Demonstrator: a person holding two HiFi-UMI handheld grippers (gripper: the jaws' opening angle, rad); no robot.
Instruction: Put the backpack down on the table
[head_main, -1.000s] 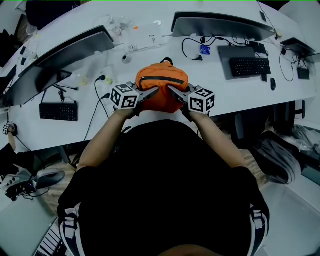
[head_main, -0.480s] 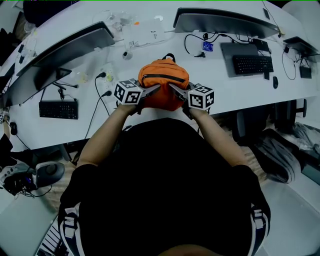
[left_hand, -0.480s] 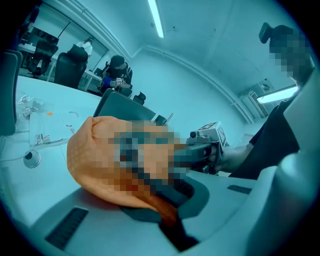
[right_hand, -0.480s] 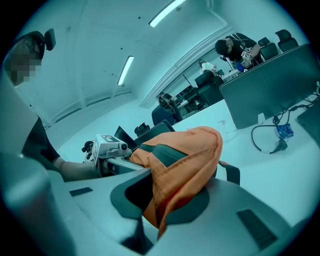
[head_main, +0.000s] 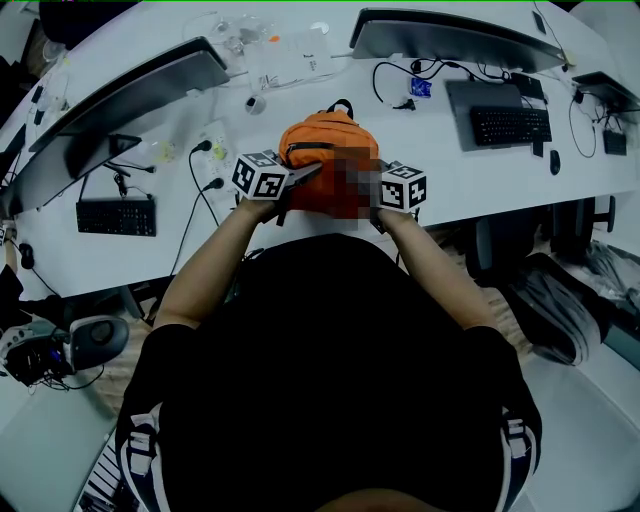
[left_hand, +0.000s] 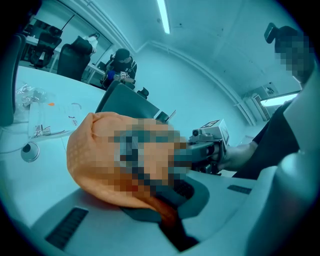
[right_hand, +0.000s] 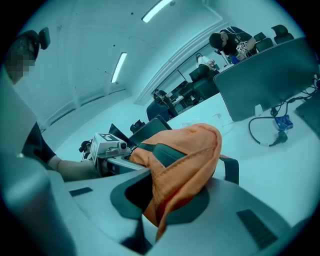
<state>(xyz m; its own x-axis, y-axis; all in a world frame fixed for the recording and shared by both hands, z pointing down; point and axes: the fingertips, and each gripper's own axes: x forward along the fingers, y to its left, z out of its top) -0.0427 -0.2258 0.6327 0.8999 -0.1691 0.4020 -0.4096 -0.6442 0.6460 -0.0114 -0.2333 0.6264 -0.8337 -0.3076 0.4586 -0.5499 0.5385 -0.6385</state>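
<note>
Left gripper (head_main: 312, 170) and right gripper (head_main: 352, 180) are each clamping their fingers on an orange backpack (head_main: 315, 140) at the white worktop's (head_main: 455, 188) near edge.

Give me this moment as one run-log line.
backpack: orange, held over table near front edge | left gripper: shut on backpack | right gripper: shut on backpack | touchdown: cannot tell | release: not yet

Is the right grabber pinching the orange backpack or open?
Pinching it. The right gripper is shut on the backpack; orange fabric is squeezed between its jaws.
</note>
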